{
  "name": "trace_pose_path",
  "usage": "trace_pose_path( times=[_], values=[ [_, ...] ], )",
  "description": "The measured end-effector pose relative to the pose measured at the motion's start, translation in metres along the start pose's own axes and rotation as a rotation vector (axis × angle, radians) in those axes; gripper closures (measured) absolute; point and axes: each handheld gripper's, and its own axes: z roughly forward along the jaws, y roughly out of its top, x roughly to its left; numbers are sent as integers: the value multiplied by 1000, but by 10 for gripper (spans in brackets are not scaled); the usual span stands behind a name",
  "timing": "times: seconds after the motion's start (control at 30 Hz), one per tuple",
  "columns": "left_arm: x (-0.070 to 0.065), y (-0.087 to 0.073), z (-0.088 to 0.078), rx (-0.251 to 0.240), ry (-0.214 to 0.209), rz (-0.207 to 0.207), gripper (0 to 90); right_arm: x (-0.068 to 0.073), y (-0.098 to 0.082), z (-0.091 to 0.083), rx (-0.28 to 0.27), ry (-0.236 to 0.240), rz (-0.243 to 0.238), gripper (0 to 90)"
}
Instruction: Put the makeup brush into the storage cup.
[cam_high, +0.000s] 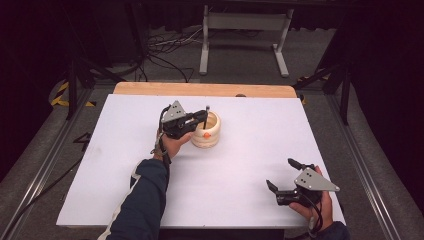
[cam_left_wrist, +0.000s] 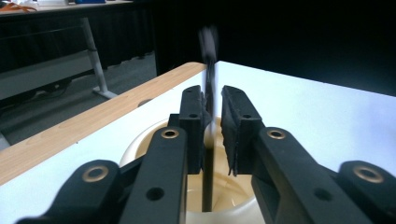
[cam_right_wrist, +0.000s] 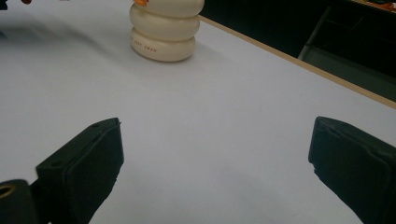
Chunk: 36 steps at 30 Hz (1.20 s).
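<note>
Standing upright in a cream pot (cam_high: 206, 131) near the middle of the white table (cam_high: 125, 165), a thin black stick (cam_left_wrist: 208, 116) runs up between the jaws of the left gripper (cam_high: 200, 120). The stick is dark, straight and slender, its top end blurred in the left gripper view and its lower end down inside the pot's pale hollow. The jaws stand close on either side of it: the left-hand pad lies against it, while a narrow slit shows before the right-hand pad, so whether it is truly clamped cannot be told. The pot is squat, built of rounded stacked rings, with an orange spot (cam_high: 206, 134) on its near side and small lettering on its lowest ring. Well apart, at the table's near right corner, the right gripper (cam_high: 282, 177) rests with jaws wide apart.
</note>
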Motion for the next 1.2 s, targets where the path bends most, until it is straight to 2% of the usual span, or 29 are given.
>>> trace_pose_path(
  times=[0.13, 0.43, 0.47, 0.6, 0.87, 0.93, 1.2],
  values=[
    [-3, 3, -3, 1, 10, 25, 692, 1, 0, 0, 1, 8, -13, 35],
    [-9, 16, -14, -14, 31, 62, 598, 0, -1, 1, 9, 13, -5, 35],
    [-11, 18, -16, -11, 20, 63, 575, 1, -1, 1, 14, 17, -5, 35],
    [-16, 23, -19, -5, 38, 89, 518, 1, -1, 2, 16, 20, -8, 35],
    [-21, 30, -26, -1, 70, 102, 381, 1, -1, 2, 18, 22, -7, 35],
    [-22, 32, -28, 2, 94, 103, 307, 1, -1, 2, 21, 21, -7, 35],
    [-21, 33, -34, 11, 119, 89, 155, 1, -1, 1, 22, 19, -12, 35]
  ],
)
